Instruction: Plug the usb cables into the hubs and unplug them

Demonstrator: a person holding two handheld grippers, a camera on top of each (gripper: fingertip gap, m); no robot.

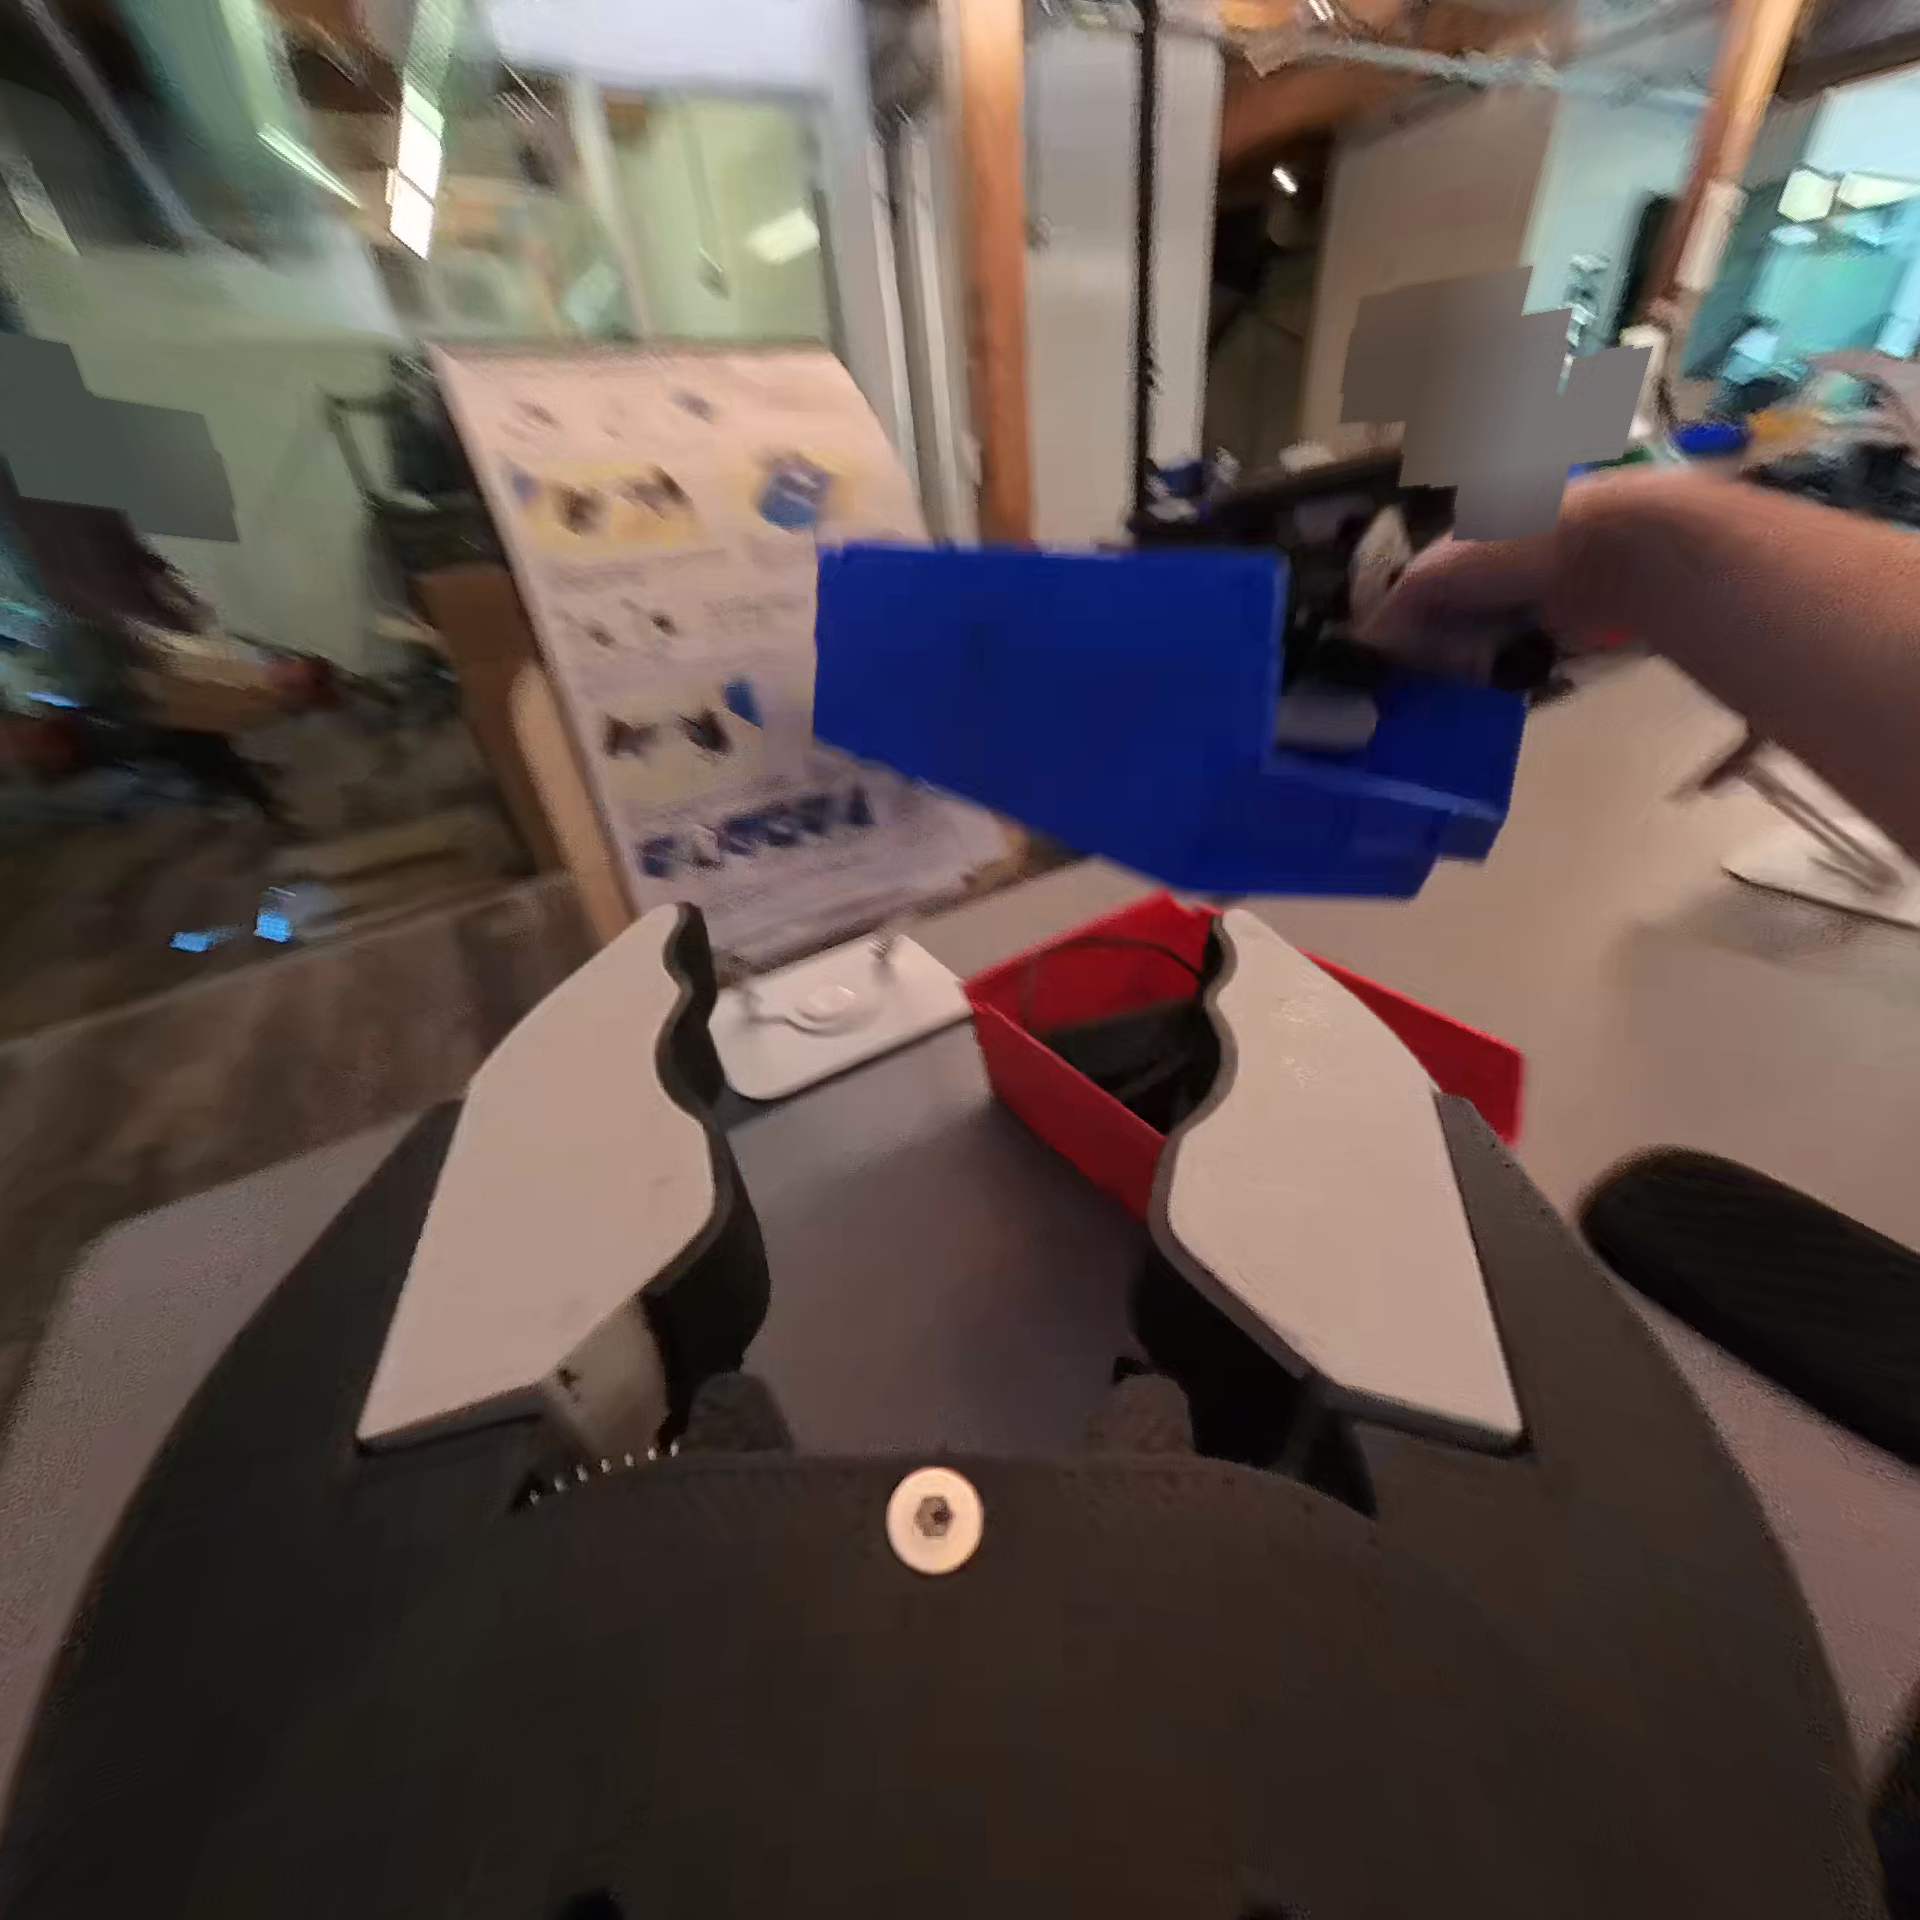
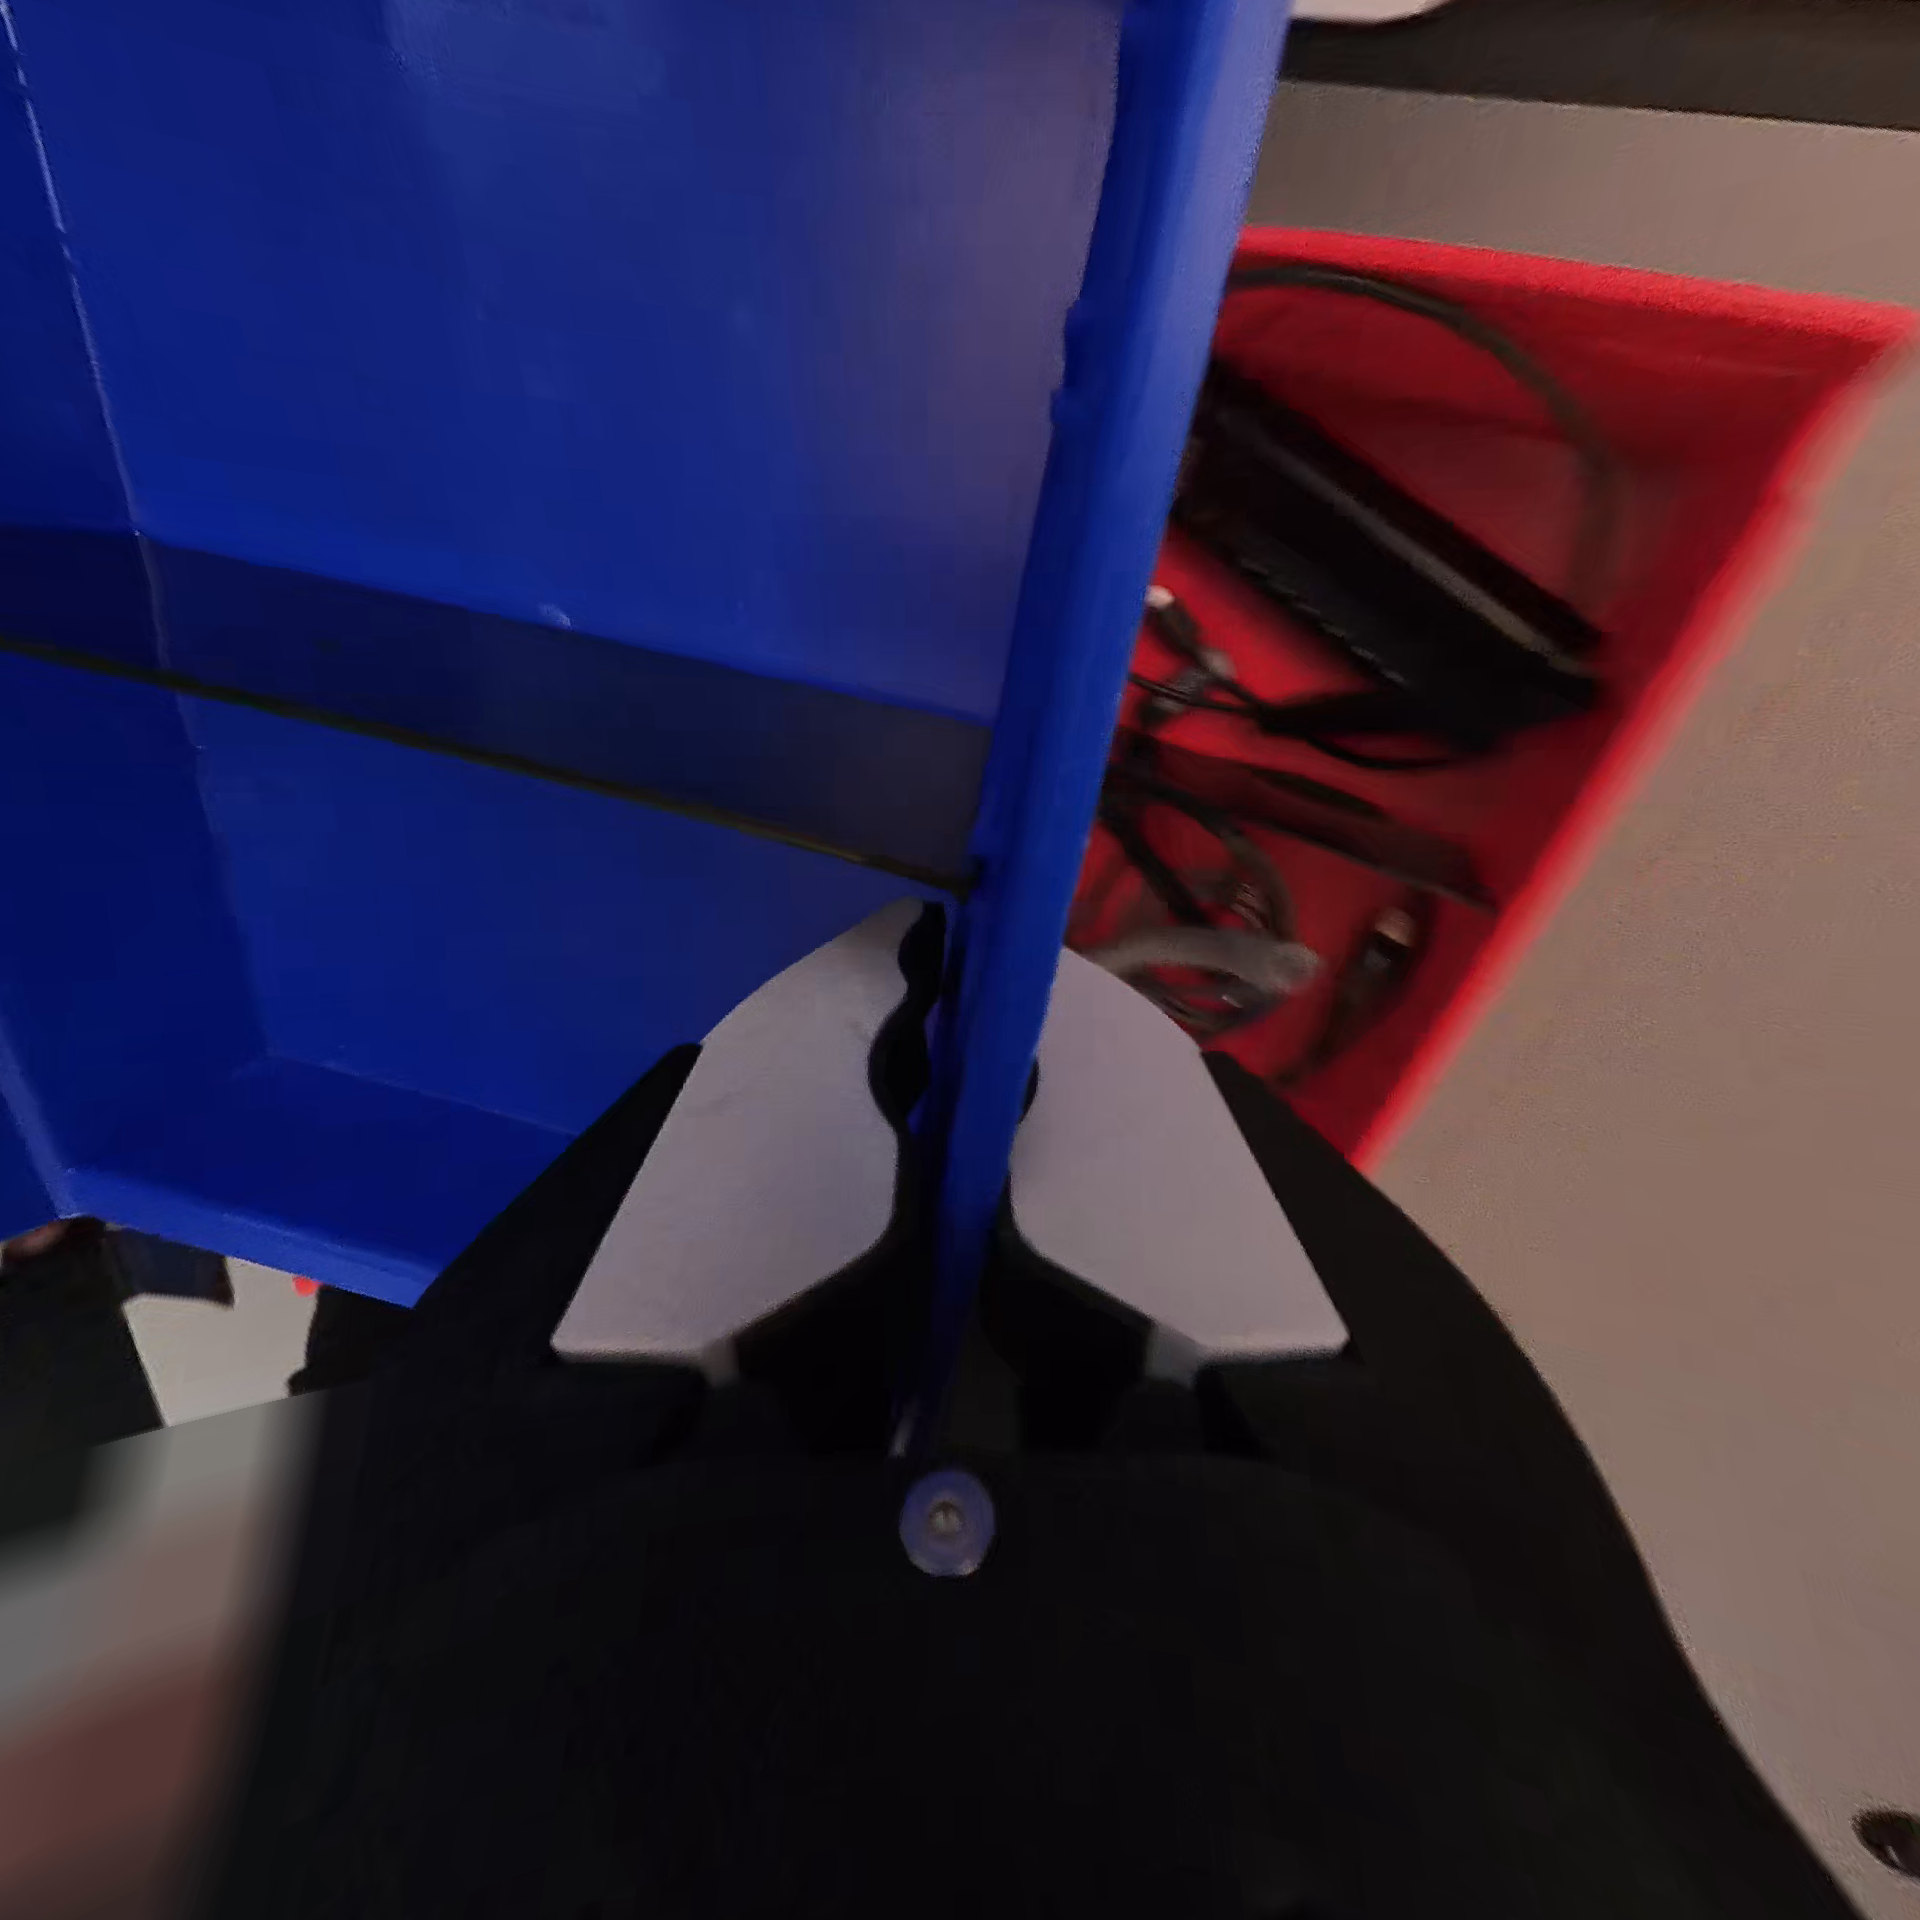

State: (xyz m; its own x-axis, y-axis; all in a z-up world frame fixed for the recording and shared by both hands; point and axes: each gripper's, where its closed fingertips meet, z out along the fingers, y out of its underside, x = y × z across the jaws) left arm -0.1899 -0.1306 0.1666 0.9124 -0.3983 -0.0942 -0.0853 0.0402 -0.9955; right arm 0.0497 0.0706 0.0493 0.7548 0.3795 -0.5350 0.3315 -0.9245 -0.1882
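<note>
USB cables [image 2: 1340, 665] in red bin [image 2: 1621, 727] | right tongs [image 2: 966, 1039] clamp raised blue bin [image 2: 582, 416] wall | left tongs [image 1: 951, 997] spread, level

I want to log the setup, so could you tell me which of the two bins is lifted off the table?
The blue bin: the right gripper is shut on its wall, holding it in the air. The red bin sits on the table with the cables inside.

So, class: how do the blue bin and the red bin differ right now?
The blue bin is held up in the air, tilted; the red bin rests on the table. The right gripper is clamped on the blue bin's wall; nothing grips the red bin. The red bin holds dark cables; the blue bin looks empty. Both are open-topped.
</note>
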